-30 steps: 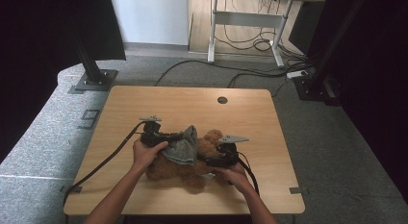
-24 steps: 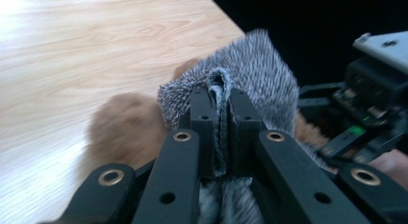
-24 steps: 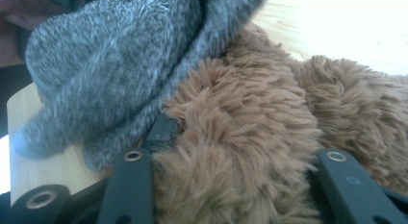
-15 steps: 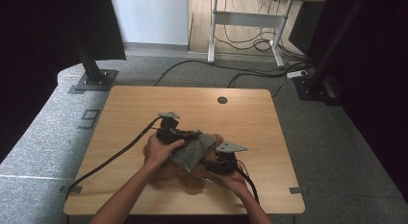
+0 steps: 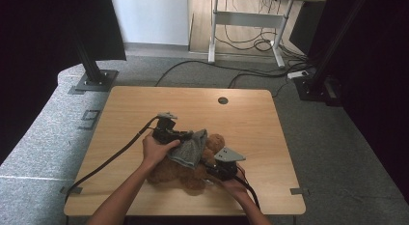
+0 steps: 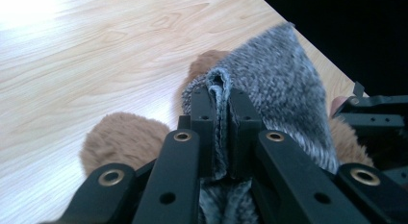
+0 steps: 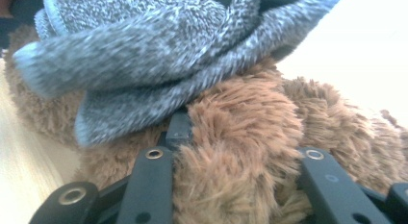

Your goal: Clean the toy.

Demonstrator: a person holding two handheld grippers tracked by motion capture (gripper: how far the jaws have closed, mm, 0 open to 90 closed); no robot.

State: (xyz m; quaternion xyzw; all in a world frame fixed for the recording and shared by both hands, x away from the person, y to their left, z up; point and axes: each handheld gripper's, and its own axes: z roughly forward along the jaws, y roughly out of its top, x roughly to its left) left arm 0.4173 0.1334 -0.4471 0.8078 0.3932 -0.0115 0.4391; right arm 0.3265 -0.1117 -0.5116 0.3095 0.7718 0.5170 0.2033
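Note:
A brown teddy bear (image 5: pixel 181 173) lies on the wooden table (image 5: pixel 251 119), with a grey knitted garment (image 5: pixel 192 148) draped over it. My left gripper (image 5: pixel 187 137) is shut on a folded edge of that garment (image 6: pixel 284 84), and the fabric is pinched flat between its pads (image 6: pixel 220 108). A furry brown part of the bear (image 6: pixel 122 137) lies below it. My right gripper (image 5: pixel 208 167) comes from the bear's right. Its jaws have just been closing, and brown fur (image 7: pixel 235 152) bulges between them (image 7: pixel 235 132). The grey garment (image 7: pixel 144 56) hangs just above.
The table has a round cable hole (image 5: pixel 222 100) near its far edge. A black cable (image 5: pixel 111 160) trails from the left gripper across the near left of the table. The right gripper's body (image 6: pixel 375 118) sits close to the left jaws.
The left gripper has carried the grey garment to the right, over the bear. The right gripper has shifted slightly toward the near edge and its jaws have closed on the fur.

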